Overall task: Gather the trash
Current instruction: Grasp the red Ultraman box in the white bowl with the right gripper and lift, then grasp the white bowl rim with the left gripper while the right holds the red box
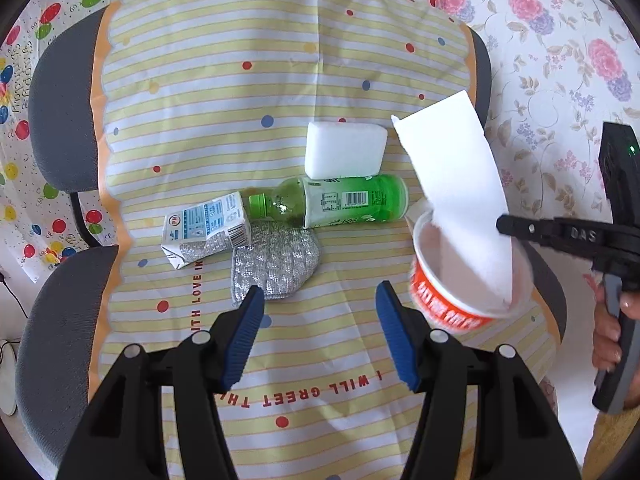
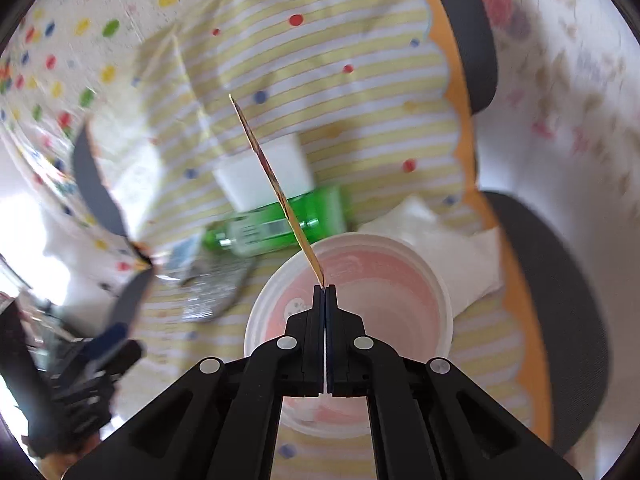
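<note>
My right gripper [image 2: 324,289] was pinched shut on the thin, stiff lid [image 1: 452,184] of the light, flimsy noodle cup [image 1: 460,300], which sat at four o'clock on the striped cloth [image 1: 240,80]. I judged the lid's edge the best hold. My left gripper [image 1: 320,332] hung open and empty. Bottle [image 1: 344,202], carton [image 1: 204,228], sponge [image 1: 344,150] and scourer [image 1: 276,264] lay mid-cloth.

Cloth [image 1: 208,92] yellow-white striped, coloured dots; bottle [image 1: 340,202] green; cup [image 1: 452,304] orange-red outside, pink inside; sponge [image 1: 344,150] white; scourer [image 1: 276,264] silver.
</note>
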